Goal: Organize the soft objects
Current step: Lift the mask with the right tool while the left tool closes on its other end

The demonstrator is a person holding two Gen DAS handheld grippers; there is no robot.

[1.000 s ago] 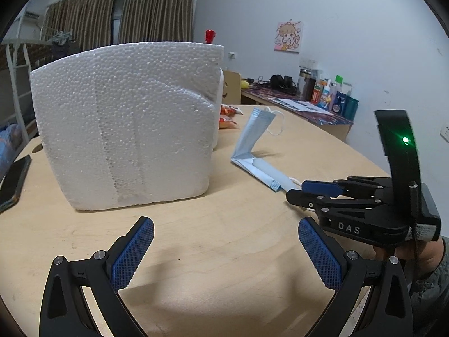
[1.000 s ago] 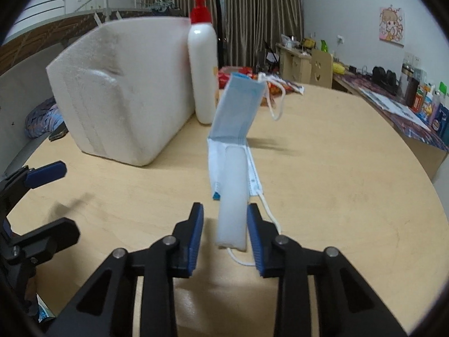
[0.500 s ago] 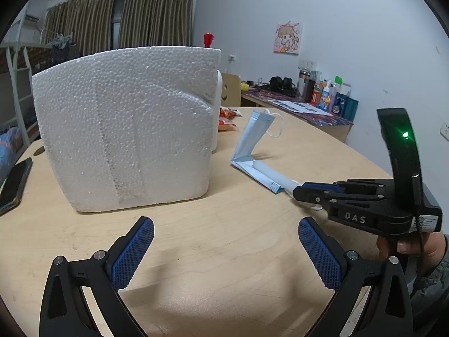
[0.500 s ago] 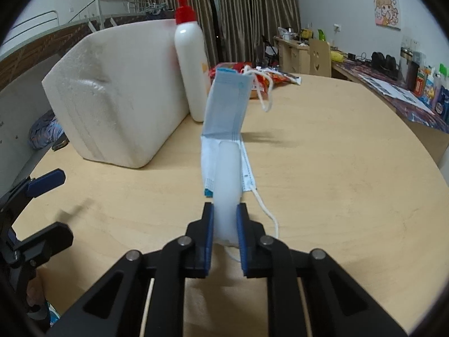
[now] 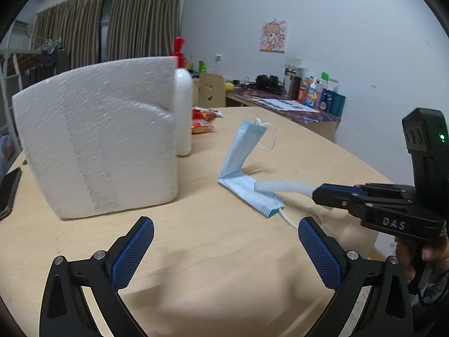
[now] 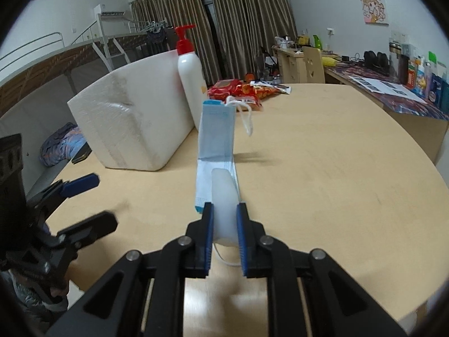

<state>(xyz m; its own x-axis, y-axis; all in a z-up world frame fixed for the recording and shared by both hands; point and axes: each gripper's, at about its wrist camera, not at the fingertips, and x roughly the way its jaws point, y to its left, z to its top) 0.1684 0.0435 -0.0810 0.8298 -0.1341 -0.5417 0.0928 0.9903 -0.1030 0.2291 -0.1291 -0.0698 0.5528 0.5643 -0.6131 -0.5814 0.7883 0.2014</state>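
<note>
A folded light-blue face mask (image 5: 244, 154) (image 6: 216, 134) sits on the round wooden table (image 5: 196, 252) (image 6: 336, 168), one half standing up and the other flat. A white soft strip (image 5: 280, 186) (image 6: 223, 193) reaches over the flat half. My right gripper (image 6: 224, 210) (image 5: 317, 193) is shut on the strip's near end and holds it slightly off the table. To the left of the mask, my left gripper (image 5: 226, 241) (image 6: 92, 202) hovers open over bare wood with nothing between its fingers.
A big white foam block (image 5: 98, 140) (image 6: 134, 118) stands left of the mask, with a white pump bottle (image 5: 183, 112) (image 6: 192, 84) beside it. Red snack packets (image 5: 202, 118) (image 6: 241, 87) lie behind. A dark phone (image 5: 7, 193) rests at the table's left edge.
The right gripper's jaws closed on the white strip, then drew back a little with it, raising its near end. The left gripper stayed open and barely moved.
</note>
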